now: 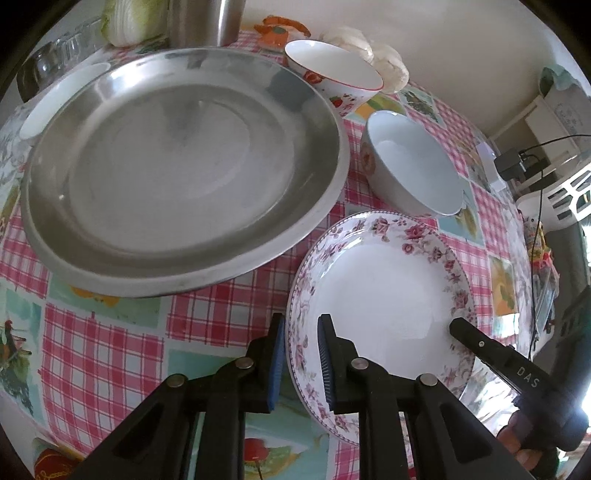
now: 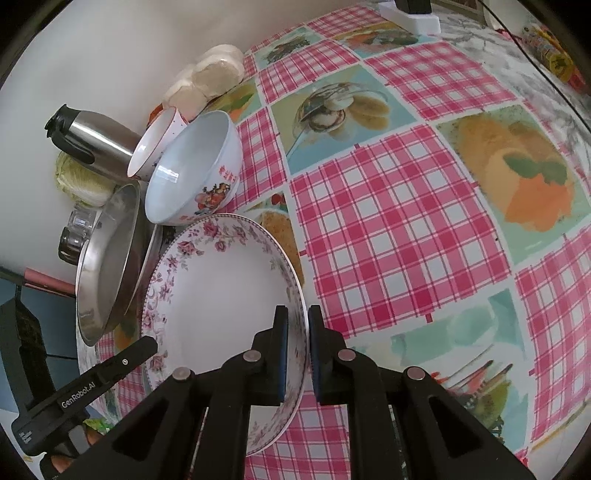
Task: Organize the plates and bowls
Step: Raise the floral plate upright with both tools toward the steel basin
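I hold a white plate with a pink flower border between both grippers, just above the checked tablecloth. My left gripper is shut on its near left rim, a blue pad on either side. In the right wrist view, my right gripper is shut on the opposite rim of the floral plate. A large steel dish lies to the left of the plate. Beyond the plate stand a pale blue bowl and a white bowl with a red rim.
Along the wall stand a steel flask, a cabbage, a glass jar and bagged buns. A small white dish shows behind the steel dish. The tablecloth stretches to the right of the plate.
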Motion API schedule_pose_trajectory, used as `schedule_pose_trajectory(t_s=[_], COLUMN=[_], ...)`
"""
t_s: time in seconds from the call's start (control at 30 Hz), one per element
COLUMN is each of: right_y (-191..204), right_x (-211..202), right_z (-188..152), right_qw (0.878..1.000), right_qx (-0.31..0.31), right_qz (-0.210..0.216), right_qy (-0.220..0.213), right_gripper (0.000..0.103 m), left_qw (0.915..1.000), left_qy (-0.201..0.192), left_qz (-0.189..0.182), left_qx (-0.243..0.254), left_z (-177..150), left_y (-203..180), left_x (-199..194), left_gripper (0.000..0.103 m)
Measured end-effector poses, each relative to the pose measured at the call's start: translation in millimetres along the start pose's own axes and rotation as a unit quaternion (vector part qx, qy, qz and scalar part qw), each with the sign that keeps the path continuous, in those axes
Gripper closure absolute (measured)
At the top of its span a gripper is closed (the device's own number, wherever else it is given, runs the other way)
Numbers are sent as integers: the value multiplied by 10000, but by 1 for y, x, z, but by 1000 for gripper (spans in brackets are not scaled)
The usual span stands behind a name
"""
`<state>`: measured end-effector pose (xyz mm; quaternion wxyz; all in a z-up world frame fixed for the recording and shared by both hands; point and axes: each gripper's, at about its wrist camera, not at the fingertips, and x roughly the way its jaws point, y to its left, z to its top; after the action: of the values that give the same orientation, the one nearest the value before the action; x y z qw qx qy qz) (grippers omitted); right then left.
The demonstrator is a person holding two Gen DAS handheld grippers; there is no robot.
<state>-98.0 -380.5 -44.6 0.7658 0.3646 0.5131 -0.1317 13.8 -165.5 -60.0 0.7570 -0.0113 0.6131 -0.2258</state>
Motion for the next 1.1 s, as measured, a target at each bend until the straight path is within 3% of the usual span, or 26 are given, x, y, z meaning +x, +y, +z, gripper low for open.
schedule_pose_trajectory(t_s=[0.47, 1.1], right_y=[7, 23], right_x=[-25, -64], right_z=[-6, -15], right_qw=[9994, 9951], right_qx=[-164, -394], right_qz=[-77, -1], right_qy=[-280, -908], right_gripper=[92, 92], left_qw=[9998, 9981], left_qy=[-20, -454], left_qz=[-185, -388], left_qx=[12, 155], left_z=[-3, -8], left_y=[-4, -7], left_x=[-11, -52], left_gripper=[83, 83])
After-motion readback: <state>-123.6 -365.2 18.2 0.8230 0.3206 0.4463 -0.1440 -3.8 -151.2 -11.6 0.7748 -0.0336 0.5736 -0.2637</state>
